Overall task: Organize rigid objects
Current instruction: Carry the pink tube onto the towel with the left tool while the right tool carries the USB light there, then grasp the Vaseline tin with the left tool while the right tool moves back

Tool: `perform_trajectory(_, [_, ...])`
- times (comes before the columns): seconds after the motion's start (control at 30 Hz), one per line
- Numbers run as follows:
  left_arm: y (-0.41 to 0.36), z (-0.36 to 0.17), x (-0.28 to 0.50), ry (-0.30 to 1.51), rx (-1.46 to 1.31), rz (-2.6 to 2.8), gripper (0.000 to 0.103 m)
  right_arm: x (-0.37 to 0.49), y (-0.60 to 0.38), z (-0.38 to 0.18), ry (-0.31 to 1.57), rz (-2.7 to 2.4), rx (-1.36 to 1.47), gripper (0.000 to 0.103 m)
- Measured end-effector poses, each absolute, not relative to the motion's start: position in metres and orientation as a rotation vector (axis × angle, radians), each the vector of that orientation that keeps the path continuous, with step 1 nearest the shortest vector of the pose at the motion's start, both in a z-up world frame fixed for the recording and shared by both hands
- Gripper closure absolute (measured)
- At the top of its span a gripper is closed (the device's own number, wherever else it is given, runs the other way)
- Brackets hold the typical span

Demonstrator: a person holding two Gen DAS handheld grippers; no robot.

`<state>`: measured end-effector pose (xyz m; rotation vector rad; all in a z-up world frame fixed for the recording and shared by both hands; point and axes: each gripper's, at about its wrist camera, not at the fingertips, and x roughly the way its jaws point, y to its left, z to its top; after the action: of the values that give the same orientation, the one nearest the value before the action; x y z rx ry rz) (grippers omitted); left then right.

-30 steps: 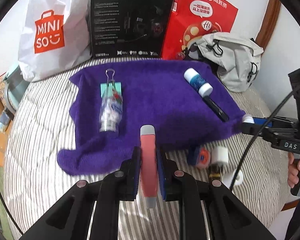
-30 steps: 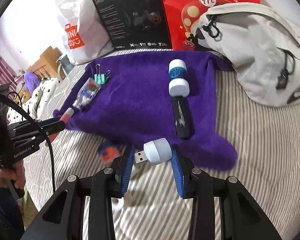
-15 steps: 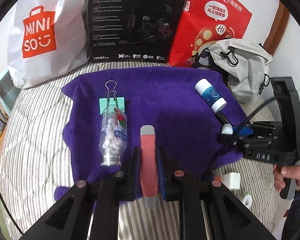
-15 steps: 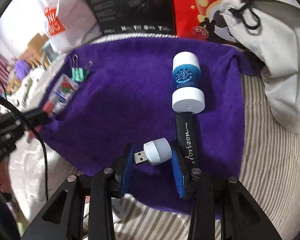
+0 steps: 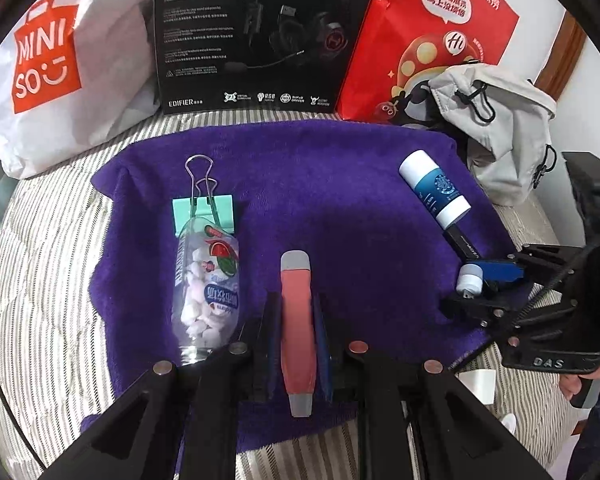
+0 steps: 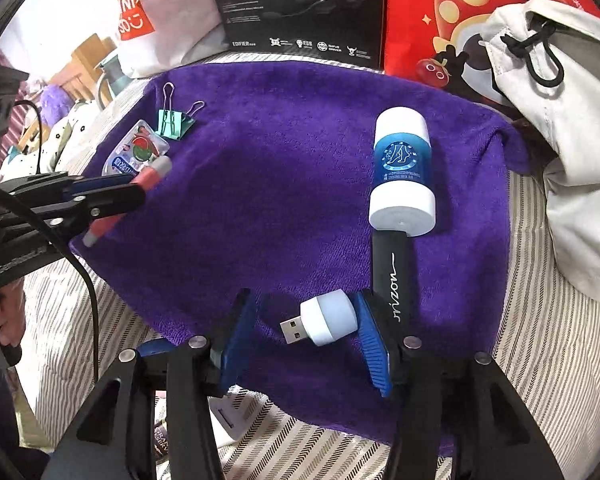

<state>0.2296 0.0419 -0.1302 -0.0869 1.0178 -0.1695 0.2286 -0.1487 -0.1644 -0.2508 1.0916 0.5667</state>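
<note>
Task looks roughly halfway, judging by the layout. Already lying on the purple towel (image 5: pixel 340 184): green binder clip (image 5: pixel 203 212), candy bottle (image 5: pixel 206 288) just below it and overlapping it, blue-white tube (image 6: pixel 402 172) and black pen (image 6: pixel 392 276) end to end on the right side.

Two more items are arriving. Left gripper (image 5: pixel 296 320) is clamped on a red pen (image 5: pixel 296 328), jaws tight on both sides, held over the towel's near edge just beside the bottle; can't tell whether it touches the cloth. Right gripper (image 6: pixel 304 328) has its jaws spread wide around a small white USB plug (image 6: pixel 324 322). The plug sits on the towel next to the black pen's tip, leaning against the right pad, with a clear gap to the left pad, so it reads as released.

Left to do: set the red pen down, then fetch what remains off the towel. A white block (image 5: pixel 478 384) and some other small bits show on the striped bedding (image 5: pixel 52 264) near the towel's front edge.

Vs 0.5 s ago: right jaws have opened, the plug was gripped then and now lies tilted on the cloth. The right gripper has also moved further in over the towel. Left gripper has pushed fwd, same grip on the red pen, bottle and clip now closer and larger in its view. Items on the towel haven't shifted.
</note>
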Motion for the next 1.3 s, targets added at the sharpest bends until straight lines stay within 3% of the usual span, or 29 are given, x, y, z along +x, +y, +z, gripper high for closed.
perform_trajectory(0.67, [0.03, -0.147, 0.255, 1.018, 0.019, -0.115, 0.087, 0.196, -0.193, -0.132, 1.063, 0.516, -0.132, 0.052])
perform_trajectory(0.73, [0.03, -0.148, 0.253, 1.009, 0.006, -0.123, 0.084, 0.19, -0.199, -0.132, 1.053, 0.515, -0.115, 0.051])
perform_trajectory(0.87, [0.025, -0.147, 0.246, 1.012, -0.035, -0.184, 0.046, 0.176, -0.211, -0.129, 1.055, 0.51, -0.085, 0.051])
perform_trajectory(0.9, [0.021, -0.147, 0.244, 1.015, -0.022, -0.183, 0.044, 0.173, -0.213, -0.128, 1.055, 0.51, -0.081, 0.051])
perform_trajectory(1.3, [-0.011, -0.102, 0.165, 0.936, 0.053, -0.238, 0.044, 0.125, -0.269, -0.126, 1.051, 0.437, -0.043, 0.05])
